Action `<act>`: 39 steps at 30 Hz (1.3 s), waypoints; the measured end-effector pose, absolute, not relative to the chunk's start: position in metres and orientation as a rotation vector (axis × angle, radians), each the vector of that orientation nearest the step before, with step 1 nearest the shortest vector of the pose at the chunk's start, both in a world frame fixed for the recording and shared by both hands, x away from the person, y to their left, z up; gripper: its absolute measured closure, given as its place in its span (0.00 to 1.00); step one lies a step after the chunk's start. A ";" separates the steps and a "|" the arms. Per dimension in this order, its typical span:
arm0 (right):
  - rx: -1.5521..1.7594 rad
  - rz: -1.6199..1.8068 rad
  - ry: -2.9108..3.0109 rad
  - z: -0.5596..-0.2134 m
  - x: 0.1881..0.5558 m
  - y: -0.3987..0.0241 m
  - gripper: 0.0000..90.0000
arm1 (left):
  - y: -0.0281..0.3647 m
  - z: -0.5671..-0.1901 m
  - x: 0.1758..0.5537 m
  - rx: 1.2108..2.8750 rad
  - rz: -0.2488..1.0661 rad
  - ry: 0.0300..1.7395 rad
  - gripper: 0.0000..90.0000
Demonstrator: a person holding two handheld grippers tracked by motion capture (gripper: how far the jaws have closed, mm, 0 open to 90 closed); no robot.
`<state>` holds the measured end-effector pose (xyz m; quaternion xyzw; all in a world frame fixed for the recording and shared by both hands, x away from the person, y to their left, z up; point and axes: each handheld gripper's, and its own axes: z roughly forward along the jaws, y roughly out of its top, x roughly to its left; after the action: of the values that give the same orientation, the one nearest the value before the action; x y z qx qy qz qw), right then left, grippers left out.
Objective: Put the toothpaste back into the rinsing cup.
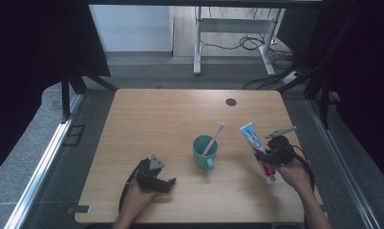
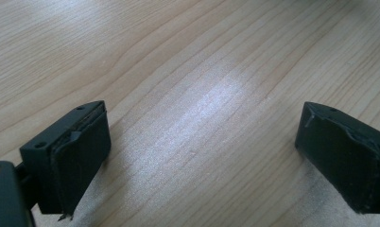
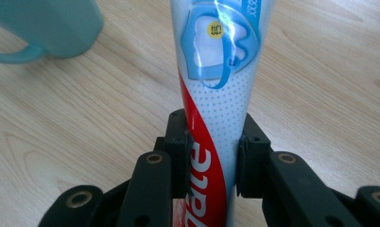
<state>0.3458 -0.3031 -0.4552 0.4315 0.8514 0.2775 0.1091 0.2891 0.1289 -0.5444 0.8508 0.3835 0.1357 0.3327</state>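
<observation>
A toothpaste tube [image 1: 255, 143], white, red and blue, is clamped near its lower end by my right gripper [image 1: 266, 156] at the table's right side. In the right gripper view the two jaws press on the tube [image 3: 216, 94] from both sides, and my right gripper [image 3: 211, 161] is shut on it. A teal mug [image 1: 204, 151] stands mid-table with a toothbrush [image 1: 214, 138] leaning in it; the mug [image 3: 51, 23] lies left of the tube. My left gripper [image 1: 167, 183] rests low at the front left, open, with bare wood between the jaws of my left gripper [image 2: 202, 151].
The wooden table [image 1: 147, 119] has a small dark round hole [image 1: 231, 101] near its far edge. Beyond the table stand a desk frame [image 1: 235, 28] and floor cables. Dark curtains hang on both sides.
</observation>
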 end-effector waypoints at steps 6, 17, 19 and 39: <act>1.242 0.880 2.480 -0.452 0.340 -0.300 0.79 | 0.129 -0.544 0.289 2.222 0.355 1.003 0.04; 1.179 1.021 2.435 -0.445 0.329 -0.297 0.79 | 0.129 -0.544 0.289 2.223 0.356 1.001 0.04; 1.168 1.056 2.426 -0.444 0.328 -0.296 0.79 | 0.129 -0.545 0.289 2.220 0.356 1.003 0.04; 1.025 1.268 2.359 -0.429 0.315 -0.278 0.79 | 0.129 -0.545 0.289 2.219 0.356 1.005 0.04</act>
<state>0.3154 -0.2779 -0.4285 0.3542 0.8148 0.4381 0.1365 0.2889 0.1288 -0.5446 0.8497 0.3849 0.1363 0.3334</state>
